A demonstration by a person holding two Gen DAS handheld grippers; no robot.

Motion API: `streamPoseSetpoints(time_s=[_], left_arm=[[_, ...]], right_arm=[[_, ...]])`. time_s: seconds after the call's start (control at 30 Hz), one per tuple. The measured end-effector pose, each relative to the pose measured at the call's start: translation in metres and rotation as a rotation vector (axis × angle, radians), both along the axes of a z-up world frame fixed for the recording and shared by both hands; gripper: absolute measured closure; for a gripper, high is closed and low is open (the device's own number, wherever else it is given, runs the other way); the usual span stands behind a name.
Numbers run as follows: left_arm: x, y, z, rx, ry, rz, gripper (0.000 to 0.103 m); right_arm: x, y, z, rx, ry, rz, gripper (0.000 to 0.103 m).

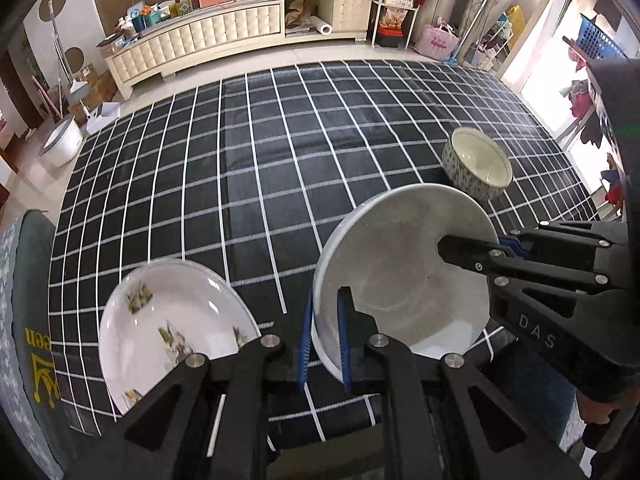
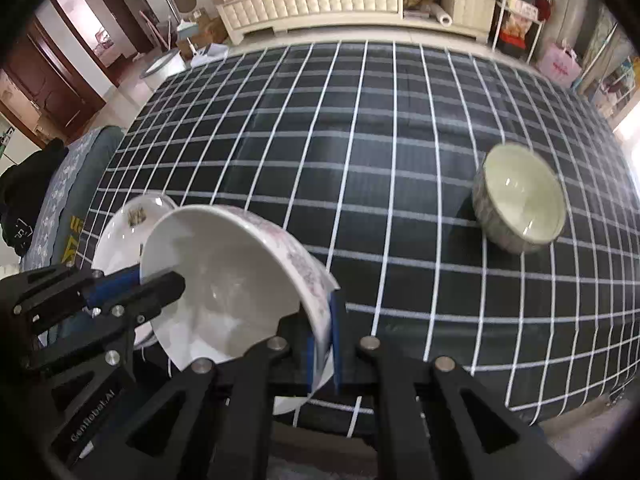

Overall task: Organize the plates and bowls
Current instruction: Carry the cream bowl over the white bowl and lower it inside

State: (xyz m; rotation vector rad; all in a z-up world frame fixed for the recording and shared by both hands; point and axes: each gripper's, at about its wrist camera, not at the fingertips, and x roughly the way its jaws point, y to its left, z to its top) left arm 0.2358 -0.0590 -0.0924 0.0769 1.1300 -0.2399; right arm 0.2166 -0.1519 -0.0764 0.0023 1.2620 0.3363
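You had both grippers, left gripper [image 1: 324, 344] and right gripper [image 2: 323, 344], pinched thinly on the white bowl's [image 1: 400, 276] rim; uneven pulling could have slipped it onto the flowered plate [image 1: 168, 320].

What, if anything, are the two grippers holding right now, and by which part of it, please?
Both hold the large white bowl by its rim: the left gripper on the near edge, the right gripper on the opposite side.
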Motion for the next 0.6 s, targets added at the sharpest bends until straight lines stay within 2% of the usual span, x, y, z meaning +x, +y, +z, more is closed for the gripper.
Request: streamPoseSetpoints(time_s=[0.33, 0.6], left_arm=[[-0.005, 0.004, -0.022, -0.025, 0.068, 0.008, 0.093], [-0.002, -0.001, -0.029, -0.02, 0.077, 0.006, 0.093]], right_arm=[[0.001, -0.007, -0.026, 0.05, 0.127, -0.035, 0.093], [0.004, -0.006, -0.03, 0.042, 0.147, -0.027, 0.093]])
